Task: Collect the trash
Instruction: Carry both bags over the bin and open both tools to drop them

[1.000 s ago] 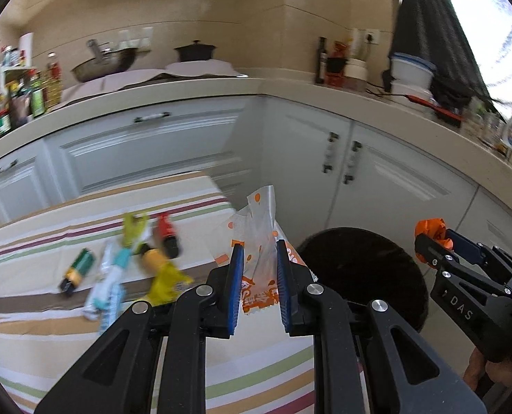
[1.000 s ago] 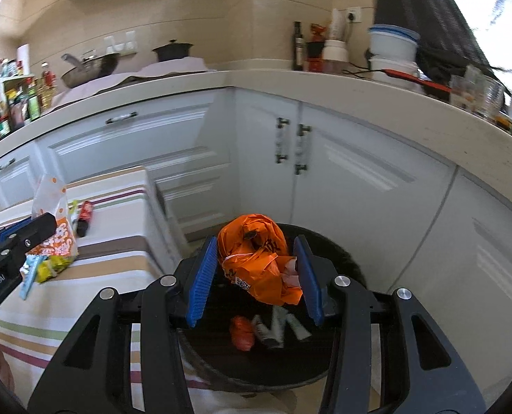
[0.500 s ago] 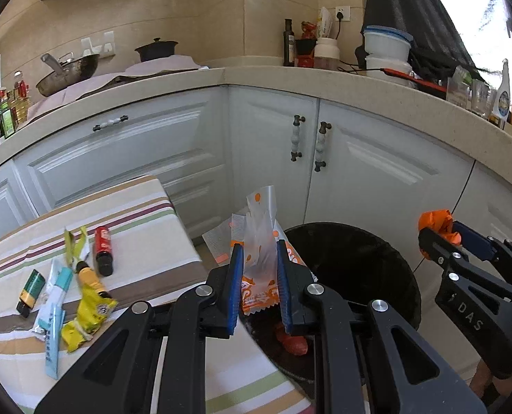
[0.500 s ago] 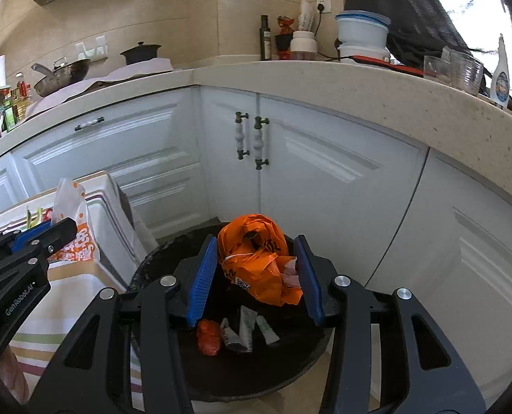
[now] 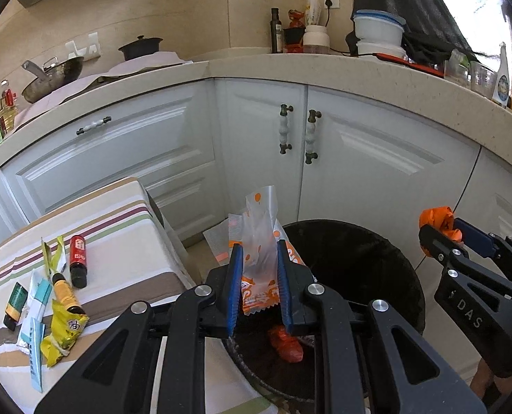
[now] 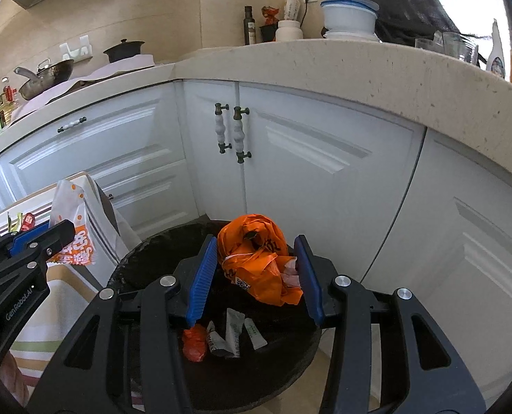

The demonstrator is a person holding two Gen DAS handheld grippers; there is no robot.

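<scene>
My left gripper (image 5: 258, 277) is shut on an orange-and-white snack wrapper (image 5: 258, 262), holding it upright over the near rim of the black trash bin (image 5: 387, 262). My right gripper (image 6: 257, 272) is shut on a crumpled orange plastic bag (image 6: 256, 262) above the bin's (image 6: 142, 262) opening. A red scrap (image 6: 194, 343) and several small wrappers (image 6: 237, 333) lie on the bin's bottom. The left gripper with the wrapper (image 6: 71, 238) shows at the left of the right wrist view; the right gripper (image 5: 442, 231) shows at the right of the left wrist view.
A striped tablecloth table (image 5: 117, 241) left of the bin carries more trash: a yellow packet (image 5: 64, 334), a red tube (image 5: 78, 258), a green tube (image 5: 14, 305) and a blue-white wrapper (image 5: 35, 314). White cabinets (image 5: 325, 158) and a counter (image 6: 359, 69) stand close behind the bin.
Both grippers have swung right, away from the table, and sunk slightly toward the bin. The bin fills more of both views. Both grips are unchanged.
</scene>
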